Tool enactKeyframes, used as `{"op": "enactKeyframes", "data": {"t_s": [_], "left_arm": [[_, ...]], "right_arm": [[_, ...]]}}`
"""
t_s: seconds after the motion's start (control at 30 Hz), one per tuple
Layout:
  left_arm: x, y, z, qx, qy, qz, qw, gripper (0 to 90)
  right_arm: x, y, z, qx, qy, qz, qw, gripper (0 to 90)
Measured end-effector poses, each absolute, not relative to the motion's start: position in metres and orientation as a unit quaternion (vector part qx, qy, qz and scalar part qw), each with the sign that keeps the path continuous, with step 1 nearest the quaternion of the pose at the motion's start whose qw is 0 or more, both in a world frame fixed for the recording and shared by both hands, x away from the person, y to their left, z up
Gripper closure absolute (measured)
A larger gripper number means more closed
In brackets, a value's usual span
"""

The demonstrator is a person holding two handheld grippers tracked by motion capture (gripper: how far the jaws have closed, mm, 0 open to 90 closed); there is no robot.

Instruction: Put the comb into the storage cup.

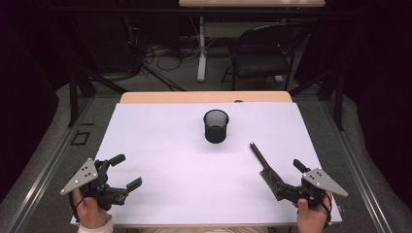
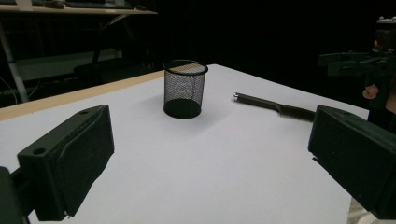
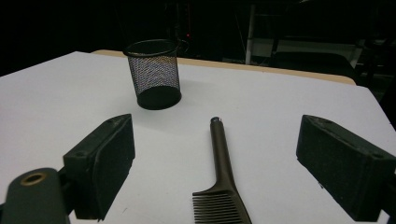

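- A dark, long-handled plastic comb [image 1: 262,162] was seen lying flat on the white table sheet [image 1: 170,145] at the lower right of the high view, its handle tip pointed up-left toward the frame's centre and its toothed end nearest the right gripper [image 1: 282,187].
- In the right gripper view, the comb [image 3: 223,186] lay between that gripper's spread, empty jaws, its long axis along their line.
- The left gripper [image 1: 124,174], at lower left, was likewise held released and empty, well apart from the comb.
- A black wire-mesh cylindrical cup [image 1: 215,125] stood upright above centre; nothing was seen between it and the comb.
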State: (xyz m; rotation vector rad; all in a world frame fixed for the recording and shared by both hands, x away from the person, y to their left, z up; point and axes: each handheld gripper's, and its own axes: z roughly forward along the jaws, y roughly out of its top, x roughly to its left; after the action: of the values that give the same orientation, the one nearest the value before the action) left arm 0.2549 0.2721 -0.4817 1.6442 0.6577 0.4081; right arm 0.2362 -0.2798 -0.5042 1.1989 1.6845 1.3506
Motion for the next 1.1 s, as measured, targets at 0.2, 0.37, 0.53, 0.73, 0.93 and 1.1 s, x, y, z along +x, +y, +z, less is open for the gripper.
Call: {"op": "enactKeyframes", "data": {"t_s": [0.2, 0.37, 0.53, 0.73, 0.93, 1.1], "left_arm": [[0.255, 0.269, -0.483, 0.720, 0.280, 0.175, 0.611, 0.6], [0.254, 0.266, -0.484, 0.722, 0.275, 0.174, 0.610, 0.6], [0.254, 0.264, -0.484, 0.726, 0.271, 0.172, 0.608, 0.6], [0.252, 0.264, -0.484, 0.723, 0.272, 0.174, 0.610, 0.6], [0.253, 0.264, -0.485, 0.721, 0.276, 0.173, 0.612, 0.6], [0.252, 0.265, -0.485, 0.721, 0.281, 0.175, 0.609, 0.6]], "right_arm": [[0.238, -0.282, -0.505, 0.468, 0.641, 0.519, 0.317, 11.1], [0.242, -0.283, -0.506, 0.479, 0.643, 0.519, 0.297, 6.1], [0.246, -0.281, -0.507, 0.496, 0.645, 0.499, 0.299, 8.0], [0.246, -0.280, -0.507, 0.493, 0.653, 0.488, 0.305, 15.9], [0.250, -0.281, -0.506, 0.486, 0.668, 0.474, 0.306, 36.7], [0.259, -0.284, -0.505, 0.490, 0.678, 0.461, 0.296, 45.4]]}}
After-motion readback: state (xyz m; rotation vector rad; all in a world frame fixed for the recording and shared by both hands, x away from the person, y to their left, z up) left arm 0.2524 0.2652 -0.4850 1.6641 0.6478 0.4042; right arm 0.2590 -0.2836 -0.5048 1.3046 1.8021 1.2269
